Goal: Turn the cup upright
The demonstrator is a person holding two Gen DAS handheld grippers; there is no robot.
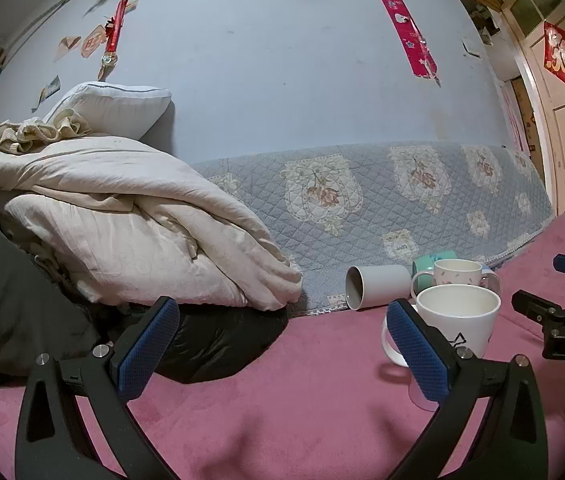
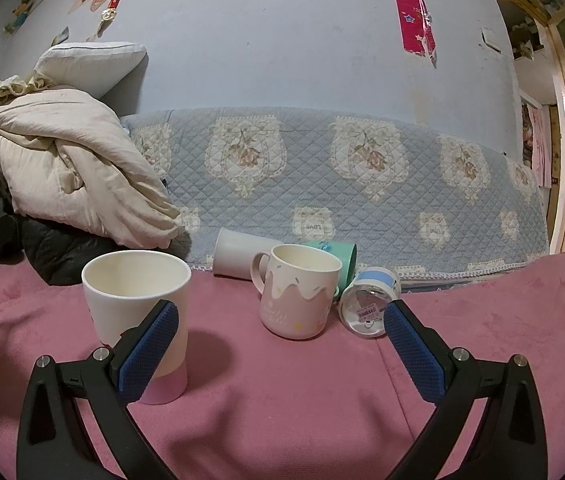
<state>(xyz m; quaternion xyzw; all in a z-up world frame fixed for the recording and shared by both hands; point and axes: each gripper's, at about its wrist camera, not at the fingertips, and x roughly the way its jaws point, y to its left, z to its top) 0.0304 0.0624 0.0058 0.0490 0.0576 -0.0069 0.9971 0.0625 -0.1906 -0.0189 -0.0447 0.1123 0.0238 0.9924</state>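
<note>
Two hand-held tongs hover low over a pink blanket (image 2: 282, 380) spread on a bed, both with their blue-padded fingers spread wide and nothing between them. The left tongs (image 1: 282, 356) point toward a heap of cream bedding (image 1: 122, 220); the right tongs (image 2: 282, 356) face a cluster of cups.

Several cups need righting. A plain grey cup (image 2: 238, 258) lies on its side at the edge of the blue quilted cover (image 2: 322, 184), its mouth turned to the left. Just beside it a teal cup (image 2: 340, 258) also lies tipped, partly hidden behind an upright pink mug (image 2: 296, 292). A small blue-banded cup (image 2: 370, 304) rests on its side near the right tongs' right finger, its base with a sticker facing the camera.

A white cup (image 2: 138, 296) already stands upright, touching or just behind the right tongs' left finger.

The fallen cups look light, rigid and smooth, so they would probably roll or slip on the soft blanket. Pinching across the wall near the rim seems safest.
</note>
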